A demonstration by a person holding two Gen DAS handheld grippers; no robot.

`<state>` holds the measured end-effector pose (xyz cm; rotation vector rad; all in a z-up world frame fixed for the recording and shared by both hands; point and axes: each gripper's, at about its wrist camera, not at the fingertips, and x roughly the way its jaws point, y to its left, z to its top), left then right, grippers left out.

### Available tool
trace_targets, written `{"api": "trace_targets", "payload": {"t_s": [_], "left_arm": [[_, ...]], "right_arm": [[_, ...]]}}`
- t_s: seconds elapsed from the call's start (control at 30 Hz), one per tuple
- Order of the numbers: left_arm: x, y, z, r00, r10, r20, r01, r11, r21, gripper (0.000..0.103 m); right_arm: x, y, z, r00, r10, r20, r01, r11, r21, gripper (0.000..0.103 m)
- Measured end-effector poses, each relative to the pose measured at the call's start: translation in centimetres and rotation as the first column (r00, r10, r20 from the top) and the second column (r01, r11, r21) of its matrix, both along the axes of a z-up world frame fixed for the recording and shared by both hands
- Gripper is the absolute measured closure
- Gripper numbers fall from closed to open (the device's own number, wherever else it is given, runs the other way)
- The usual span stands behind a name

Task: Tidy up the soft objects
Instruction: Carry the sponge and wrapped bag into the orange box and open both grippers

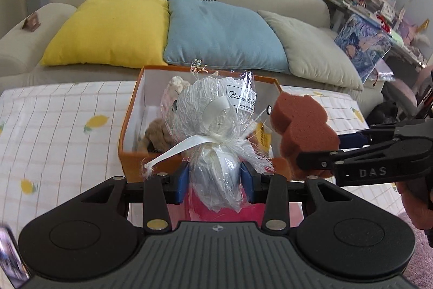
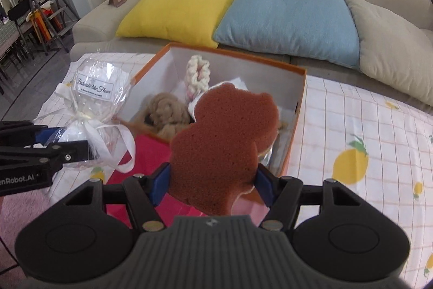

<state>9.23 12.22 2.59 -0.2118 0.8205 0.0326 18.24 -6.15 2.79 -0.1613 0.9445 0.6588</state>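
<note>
L gripper (image 1: 215, 178) clamped on crinkly cellophane-wrapped white bundle (image 1: 213, 126) w/ satin ribbon, held just before the orange cardboard box (image 1: 130, 126). R gripper (image 2: 212, 180) clamped on porous brown bear-shaped sponge (image 2: 219, 140), over box's near edge. Beyond the sponge, in box: tan woolly plush (image 2: 165, 110), cream knitted piece (image 2: 197, 72). Box sits on lemon-print cloth surface (image 2: 351, 126).
</note>
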Motion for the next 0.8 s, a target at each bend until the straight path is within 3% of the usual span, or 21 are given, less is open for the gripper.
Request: {"api": "trace_targets", "payload": {"t_s": [0.2,0.4,0.8], "left_arm": [[5.4,1.4,0.3,1.000,-0.012,-0.012,0.013,0.999,0.033,0.057],[10.1,1.7,-2.4,0.995,-0.037,-0.094,0.042,0.998,0.049,0.057],[12.8,1.0,-7.6,0.969,-0.056,-0.239,0.082,0.992,0.099,0.056]], "right_arm": [[4.6,2.9,-1.8,0.998,-0.042,0.044,0.044,0.998,-0.044,0.038],[7.8,4.5,-5.0,0.998,-0.069,-0.006,0.068,0.995,-0.074,0.038],[9.4,6.1,-9.5,0.998,-0.022,-0.058,0.010,0.982,-0.191,0.037]]}}
